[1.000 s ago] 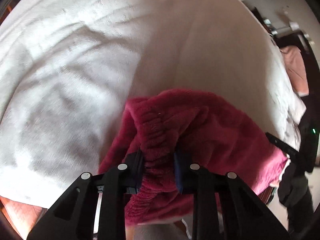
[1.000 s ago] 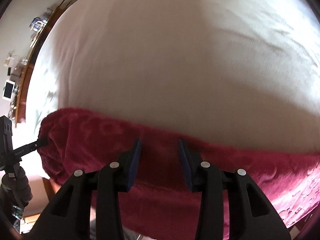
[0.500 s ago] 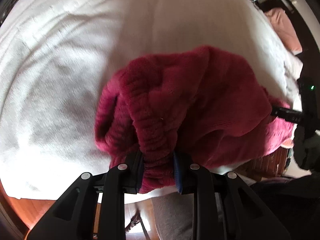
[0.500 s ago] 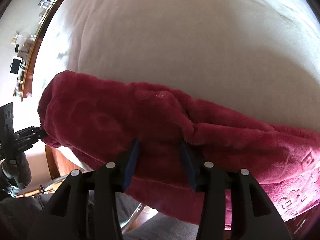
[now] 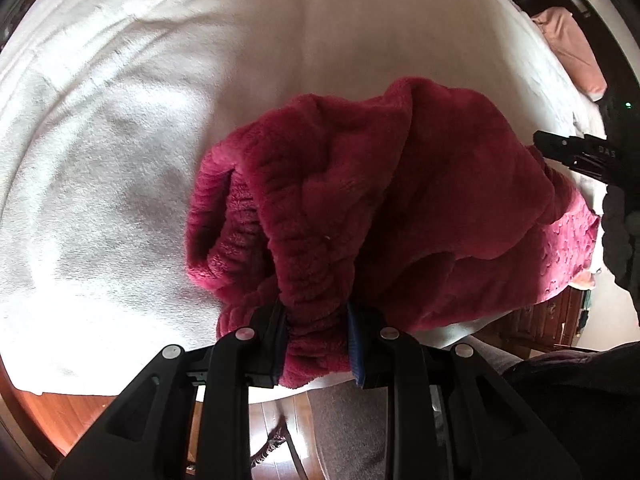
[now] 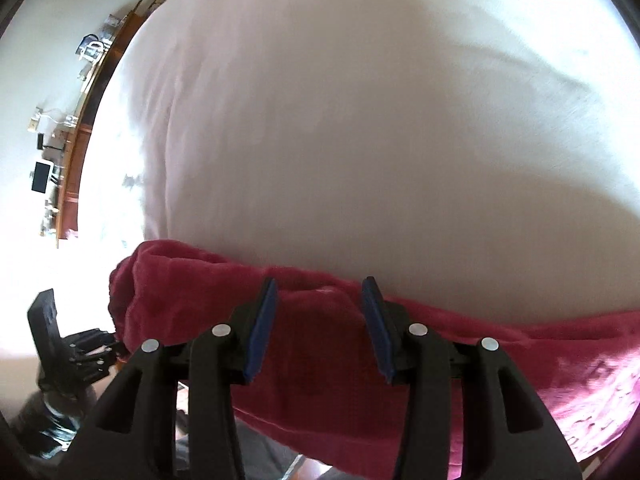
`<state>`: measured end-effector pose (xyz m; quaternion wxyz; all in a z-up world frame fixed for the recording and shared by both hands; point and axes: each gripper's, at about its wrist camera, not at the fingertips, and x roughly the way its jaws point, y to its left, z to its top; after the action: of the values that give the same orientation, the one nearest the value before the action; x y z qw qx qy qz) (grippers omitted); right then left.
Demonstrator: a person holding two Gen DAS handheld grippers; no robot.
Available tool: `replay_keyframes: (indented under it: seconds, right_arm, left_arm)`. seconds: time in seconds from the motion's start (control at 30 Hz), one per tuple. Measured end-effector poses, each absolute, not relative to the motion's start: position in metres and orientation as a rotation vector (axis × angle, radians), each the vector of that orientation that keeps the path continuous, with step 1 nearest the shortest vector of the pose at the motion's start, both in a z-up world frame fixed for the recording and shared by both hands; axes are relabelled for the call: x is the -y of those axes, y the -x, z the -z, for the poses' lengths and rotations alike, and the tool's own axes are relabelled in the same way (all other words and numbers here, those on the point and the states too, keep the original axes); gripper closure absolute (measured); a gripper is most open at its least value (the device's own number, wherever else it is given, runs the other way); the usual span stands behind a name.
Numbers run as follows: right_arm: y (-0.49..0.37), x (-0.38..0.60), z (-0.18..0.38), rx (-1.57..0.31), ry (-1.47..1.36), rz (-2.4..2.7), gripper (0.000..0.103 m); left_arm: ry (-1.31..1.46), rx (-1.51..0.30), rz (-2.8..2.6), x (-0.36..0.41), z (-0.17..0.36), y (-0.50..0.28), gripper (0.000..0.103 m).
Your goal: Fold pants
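Note:
The pants (image 5: 400, 200) are dark red fleece with a ribbed elastic waistband. My left gripper (image 5: 316, 320) is shut on the waistband and holds the bunched cloth above the white bed (image 5: 120, 140). In the right wrist view the pants (image 6: 520, 360) stretch as a band across the near edge of the bed (image 6: 360, 120). My right gripper (image 6: 318, 312) has its jaws apart with red cloth between and under them; whether they clamp it I cannot tell. The right gripper also shows at the right of the left wrist view (image 5: 576, 152).
A pink cloth (image 5: 572, 48) lies on dark furniture beyond the bed's far right corner. A wooden shelf with small items (image 6: 68, 128) runs along the wall on the left. Wooden floor (image 5: 80, 412) and a grey rug (image 5: 352, 432) lie below the bed's near edge.
The left gripper has lifted the waistband, so more of the bunched pants hangs in front of it. In the right wrist view the pants dropped back lower in the frame and more bed shows.

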<state>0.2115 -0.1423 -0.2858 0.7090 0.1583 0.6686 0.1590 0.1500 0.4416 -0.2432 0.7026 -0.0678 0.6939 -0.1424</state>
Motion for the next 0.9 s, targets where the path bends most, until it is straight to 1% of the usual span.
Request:
replay_keyframes:
  seconds: [0.07, 0.13, 0.23, 0.53, 0.6, 0.63, 0.67, 0.83, 0.9]
  right_arm:
    - [-0.213, 0.138, 0.29, -1.515, -0.351, -0.382, 0.058]
    - [-0.209, 0.135, 0.292, -1.545, -0.291, -0.371, 0.058]
    - [-0.205, 0.136, 0.296, -1.566, -0.277, -0.339, 0.064]
    - [-0.198, 0.157, 0.3, -1.604, -0.357, -0.342, 0.064]
    - [-0.199, 0.158, 0.301, -1.606, -0.342, -0.348, 0.079]
    - [-0.201, 0.151, 0.301, -1.598, -0.315, -0.336, 0.09]
    - [-0.201, 0.155, 0.297, -1.58, -0.313, -0.334, 0.093]
    - [-0.213, 0.193, 0.247, -1.371, -0.429, -0.312, 0.095]
    - [-0.224, 0.205, 0.229, -1.303, -0.446, -0.284, 0.097]
  left_arm:
    - [0.155, -1.54, 0.313, -0.441, 0.243, -0.15, 0.079]
    - [0.168, -1.537, 0.308, -0.445, 0.242, -0.15, 0.079]
    - [0.175, -1.532, 0.308, -0.45, 0.24, -0.15, 0.079]
    - [0.177, -1.515, 0.309, -0.457, 0.237, -0.155, 0.079]
    - [0.179, -1.515, 0.309, -0.459, 0.236, -0.157, 0.079]
    - [0.178, -1.513, 0.309, -0.459, 0.235, -0.159, 0.079]
    - [0.175, -1.51, 0.308, -0.458, 0.234, -0.16, 0.079]
    - [0.192, -1.438, 0.28, -0.468, 0.212, -0.18, 0.079]
    - [0.203, -1.402, 0.277, -0.472, 0.204, -0.195, 0.079]
